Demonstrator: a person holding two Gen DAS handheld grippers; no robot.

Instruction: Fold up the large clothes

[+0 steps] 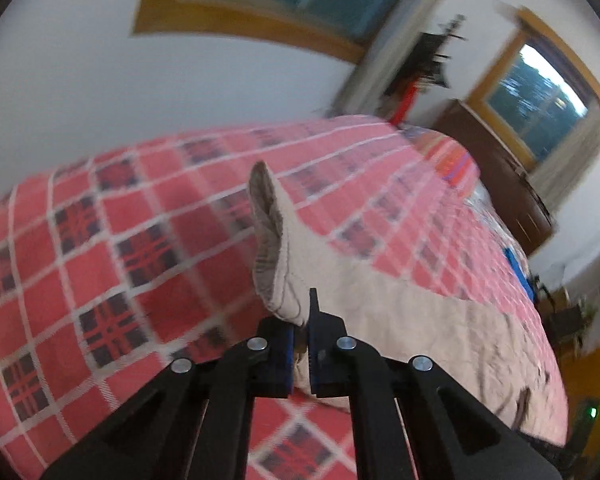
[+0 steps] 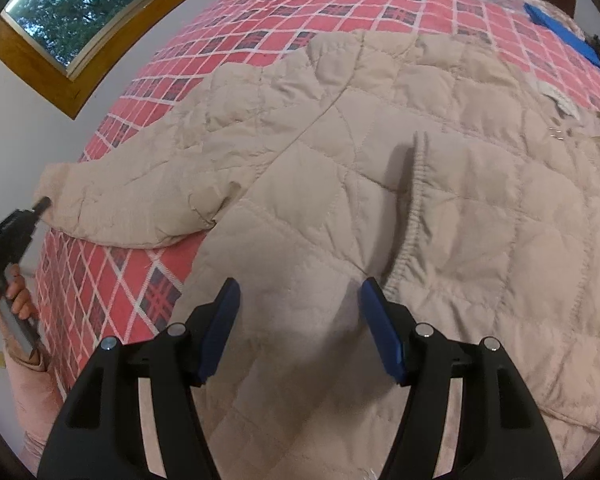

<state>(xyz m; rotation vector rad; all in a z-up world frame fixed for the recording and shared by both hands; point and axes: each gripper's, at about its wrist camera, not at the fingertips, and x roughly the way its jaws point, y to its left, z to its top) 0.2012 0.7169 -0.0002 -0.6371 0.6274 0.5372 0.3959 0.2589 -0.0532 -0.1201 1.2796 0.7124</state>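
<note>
The left gripper point(image 1: 300, 332) is clamped on the cuff of the beige quilted jacket point(image 1: 400, 312); the sleeve end point(image 1: 272, 240) stands up directly ahead of its closed fingers, showing a plaid lining. The left wrist view alone shows this grip up close. The right gripper point(image 2: 300, 320) hangs over the jacket body point(image 2: 380, 140) with fingers spread wide, holding nothing. Only the right wrist view shows the whole jacket laid flat on the red plaid bedspread point(image 2: 140, 280), an elastic-edged pocket point(image 2: 416, 200) just ahead of its right finger, and, far to its left, the person's hand point(image 2: 18, 292) holding the other tool at the sleeve tip.
</note>
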